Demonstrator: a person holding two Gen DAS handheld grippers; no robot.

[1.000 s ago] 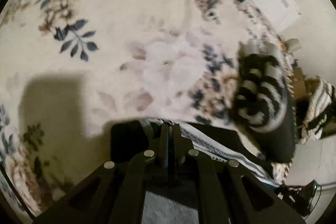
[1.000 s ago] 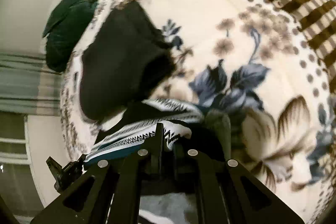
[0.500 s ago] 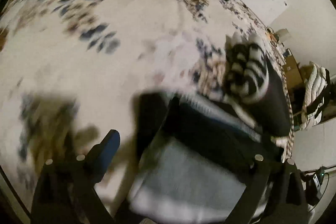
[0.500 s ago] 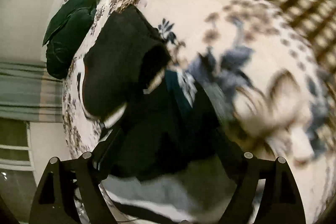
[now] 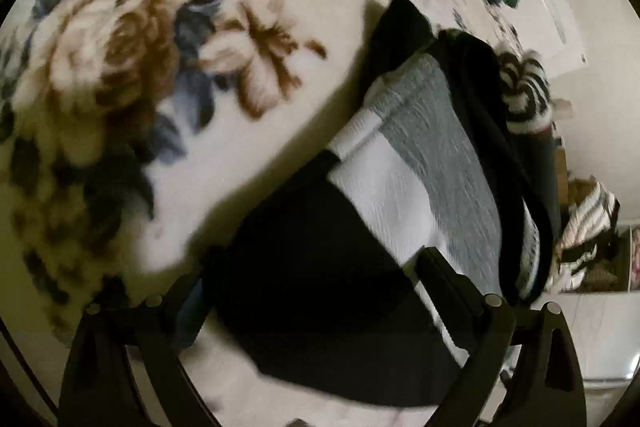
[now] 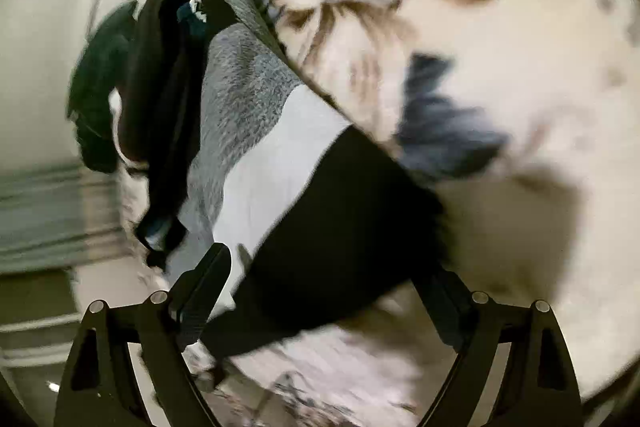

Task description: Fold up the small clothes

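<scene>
Garment blk/wht/grey, flat on floral blanket | L gripper + R gripper spread wide, jaws just opened, gripping nothing

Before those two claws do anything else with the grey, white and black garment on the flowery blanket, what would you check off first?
1. Left gripper open, gripping nothing: ok; jaws stand wide.
2. Right gripper open: ok; its jaws have just been opening, the cloth lies loose between them.
3. Grey, white and black garment lies flat on the floral fleece blanket: ok.
4. Garment edges lined up: cannot tell, pictures blurred.
5. Clear of the black-and-white striped fuzzy item: cannot tell; dark clothes are heaped between them.
</scene>
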